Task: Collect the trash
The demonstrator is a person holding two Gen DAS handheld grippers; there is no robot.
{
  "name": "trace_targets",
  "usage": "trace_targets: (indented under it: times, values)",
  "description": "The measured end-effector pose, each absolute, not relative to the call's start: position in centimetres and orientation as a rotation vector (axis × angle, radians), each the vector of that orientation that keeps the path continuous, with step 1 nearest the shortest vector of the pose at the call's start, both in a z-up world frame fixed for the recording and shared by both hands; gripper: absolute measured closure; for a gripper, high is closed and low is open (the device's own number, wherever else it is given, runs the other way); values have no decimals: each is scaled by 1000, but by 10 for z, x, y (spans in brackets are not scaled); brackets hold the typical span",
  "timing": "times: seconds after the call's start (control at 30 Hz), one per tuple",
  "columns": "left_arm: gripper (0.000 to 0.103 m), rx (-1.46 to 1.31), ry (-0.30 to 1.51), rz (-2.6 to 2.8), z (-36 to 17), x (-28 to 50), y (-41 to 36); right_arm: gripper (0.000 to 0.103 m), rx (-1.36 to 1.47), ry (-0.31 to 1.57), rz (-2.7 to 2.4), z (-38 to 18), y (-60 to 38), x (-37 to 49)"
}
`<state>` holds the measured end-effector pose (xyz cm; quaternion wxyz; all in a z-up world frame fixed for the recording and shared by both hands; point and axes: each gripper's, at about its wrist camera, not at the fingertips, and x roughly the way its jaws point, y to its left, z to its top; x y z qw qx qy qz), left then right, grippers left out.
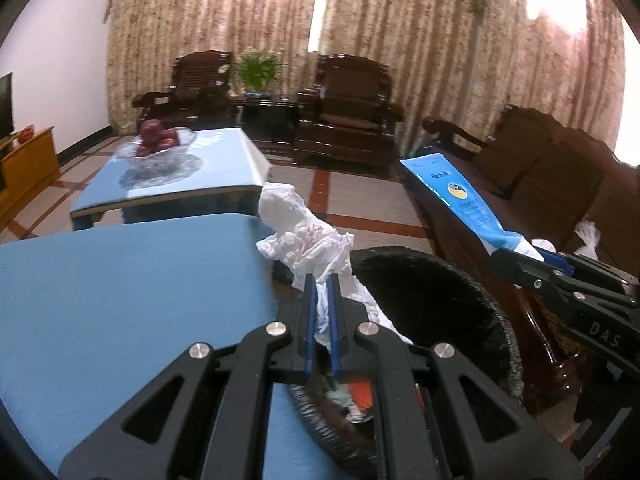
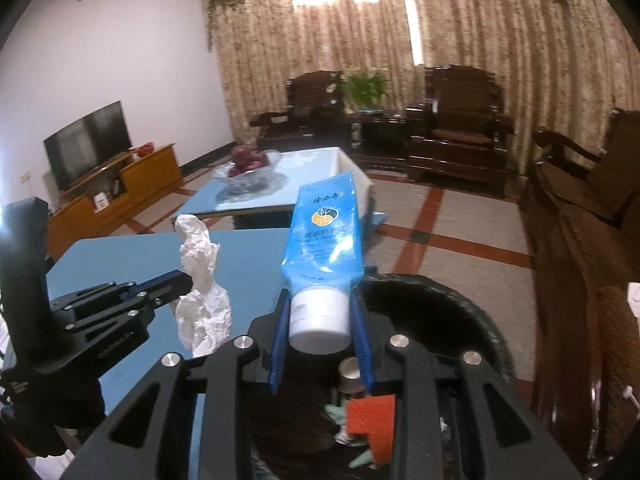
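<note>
In the left wrist view, the left claw (image 1: 321,280) is clamped tight on a crumpled white tissue (image 1: 308,240), angled downward beside the blue counter (image 1: 120,280) over the black trash bin (image 1: 460,280). In the right wrist view, the right claw (image 2: 320,308) grips a blue tube (image 2: 324,232) by its white cap, above that bin (image 2: 440,300), which already holds litter.

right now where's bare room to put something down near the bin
The near blue table is bare from its left edge to the bin. The far table is free right of the fruit bowl. The bin holds trash already.
</note>
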<state>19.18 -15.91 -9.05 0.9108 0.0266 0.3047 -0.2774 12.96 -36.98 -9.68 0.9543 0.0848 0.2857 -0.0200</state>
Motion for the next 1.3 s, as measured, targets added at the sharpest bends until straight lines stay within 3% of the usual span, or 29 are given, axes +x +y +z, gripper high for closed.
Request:
trace_targets:
  times: [0.47, 0.5, 0.53, 0.57, 0.6, 0.63, 0.7, 0.8, 0.9, 1.3]
  values:
    - [97, 120, 672, -663, -131, 202, -228, 74, 218, 665, -157, -145, -432, 126]
    - [92, 114, 681, -673, -134, 204, -230, 74, 227, 672, -163, -150, -437, 128]
    - [78, 112, 692, -678, -137, 206, -231, 73, 233, 678, -163, -154, -440, 129]
    - [63, 115, 701, -675, -139, 208, -231, 65, 239, 696, -159, -160, -443, 132]
    - [39, 106, 709, -671, -142, 210, -231, 43, 244, 722, -170, -168, -448, 136]
    - [34, 89, 709, -666, -143, 210, -228, 29, 245, 723, -194, -173, -451, 134]
    - [33, 71, 711, -659, -143, 212, -220, 28, 254, 730, -223, -179, -456, 133]
    - [23, 78, 699, -638, -140, 209, -203, 12, 271, 726, -256, -179, -458, 125]
    - [16, 82, 690, -602, -135, 203, -180, 6, 278, 708, -243, -174, -453, 116]
    - [9, 52, 694, -461, -109, 162, -111, 6, 219, 681, -125, -140, -383, 96]
